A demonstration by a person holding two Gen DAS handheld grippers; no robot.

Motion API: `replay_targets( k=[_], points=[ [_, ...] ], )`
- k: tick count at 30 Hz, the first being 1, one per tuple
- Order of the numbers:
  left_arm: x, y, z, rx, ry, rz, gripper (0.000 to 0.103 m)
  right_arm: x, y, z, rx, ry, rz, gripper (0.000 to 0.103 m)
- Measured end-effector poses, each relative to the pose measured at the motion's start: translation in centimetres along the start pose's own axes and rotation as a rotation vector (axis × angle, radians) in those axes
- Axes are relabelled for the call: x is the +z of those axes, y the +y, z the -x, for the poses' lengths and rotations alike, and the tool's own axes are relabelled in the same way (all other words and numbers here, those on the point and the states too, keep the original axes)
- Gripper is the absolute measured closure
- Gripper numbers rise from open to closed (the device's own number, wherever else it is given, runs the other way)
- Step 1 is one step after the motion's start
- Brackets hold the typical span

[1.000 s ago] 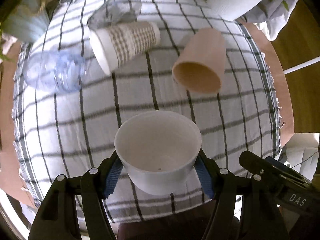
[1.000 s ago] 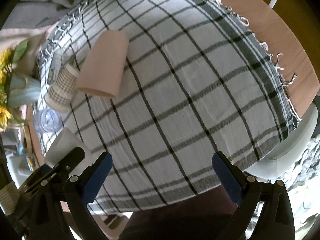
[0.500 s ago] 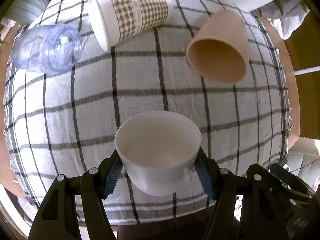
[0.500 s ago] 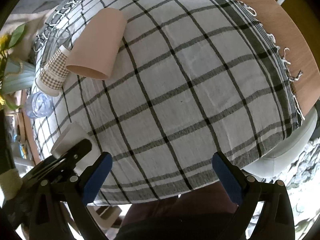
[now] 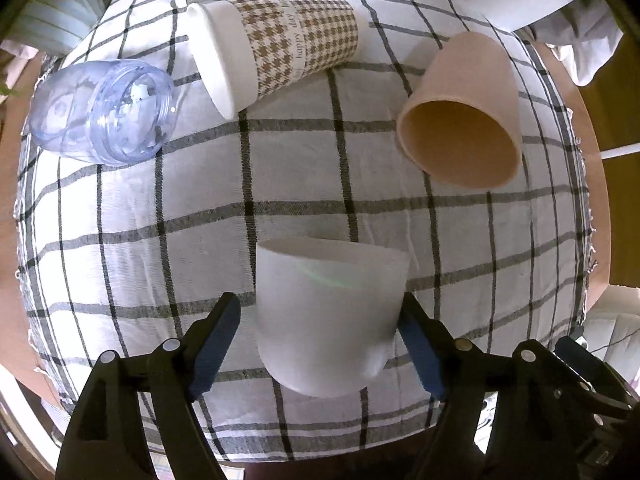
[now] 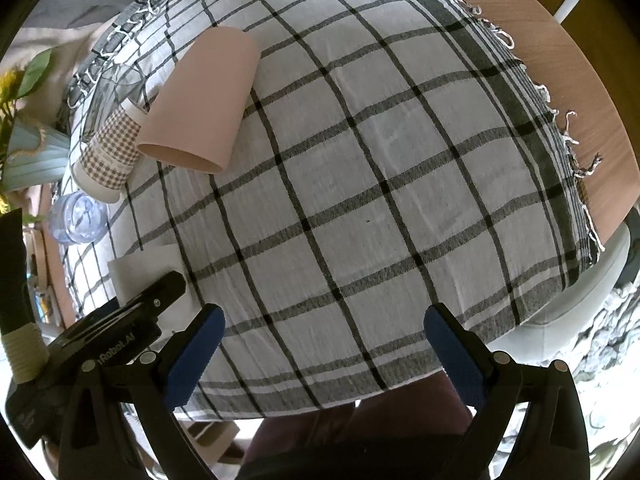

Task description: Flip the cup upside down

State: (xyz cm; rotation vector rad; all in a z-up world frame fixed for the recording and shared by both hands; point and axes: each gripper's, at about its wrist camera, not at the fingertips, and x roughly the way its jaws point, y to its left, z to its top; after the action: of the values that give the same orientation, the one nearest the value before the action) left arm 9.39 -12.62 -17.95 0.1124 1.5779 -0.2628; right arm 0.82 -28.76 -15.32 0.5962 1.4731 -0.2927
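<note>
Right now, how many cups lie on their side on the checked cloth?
3, possibly more hidden: clear plastic cup far left, houndstooth paper cup far centre, pink cup far right. The white cup between the left gripper jaws isn't counted.

A pink cup (image 5: 464,120), houndstooth cup (image 5: 280,48) and clear jar (image 5: 104,112) lie on checked cloth (image 5: 312,184).

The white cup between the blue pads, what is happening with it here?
The left gripper has the white cup between its pads. A gap shows at the left pad, so the jaws look open and the cup seems to rest on the checked cloth, lying on its side. The right gripper hangs open and empty over the cloth. A houndstooth cup, a beige cup and a clear tumbler lie on their sides behind.
</note>
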Motion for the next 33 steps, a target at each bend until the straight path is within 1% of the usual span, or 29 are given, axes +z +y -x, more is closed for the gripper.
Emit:
replay_targets(
  k=[4,7,8,11,17,22,25,28,33],
  points=[
    [-0.3,0.2,0.0,-0.004,-0.001,-0.005,0.020,-0.1,0.2,-0.1,-0.002,0.001,-0.003,0.002],
    [-1.1,0.8,0.2,-0.013,-0.013,-0.013,0.016,-0.4,0.2,0.1,-0.005,-0.005,-0.001,0.002],
    [-2.0,0.8,0.6,-0.015,-0.023,-0.013,0.015,-0.4,0.1,0.3,-0.004,-0.007,-0.002,0.002],
    [-2.7,0.7,1.7,-0.013,-0.053,-0.013,0.011,-0.9,-0.1,1.2,-0.003,-0.029,0.000,0.002],
    [-4.6,1.0,3.9,-0.033,-0.109,-0.010,0.009,-1.6,-0.6,3.0,-0.012,-0.073,-0.002,0.002],
    [-6.0,2.0,6.1,-0.044,-0.172,0.041,0.005,-2.1,-0.7,4.3,-0.025,-0.121,-0.010,0.002],
    [-6.8,3.1,7.0,-0.024,-0.209,0.077,0.002,-2.4,-0.4,4.7,-0.030,-0.138,-0.011,0.002],
    [-7.4,4.2,7.6,0.009,-0.242,0.106,0.002,-2.8,0.3,4.8,-0.030,-0.147,0.005,0.002],
    [-8.7,6.1,8.5,0.072,-0.293,0.114,0.002,-3.7,2.4,4.5,-0.021,-0.161,0.068,0.002]
  ],
)
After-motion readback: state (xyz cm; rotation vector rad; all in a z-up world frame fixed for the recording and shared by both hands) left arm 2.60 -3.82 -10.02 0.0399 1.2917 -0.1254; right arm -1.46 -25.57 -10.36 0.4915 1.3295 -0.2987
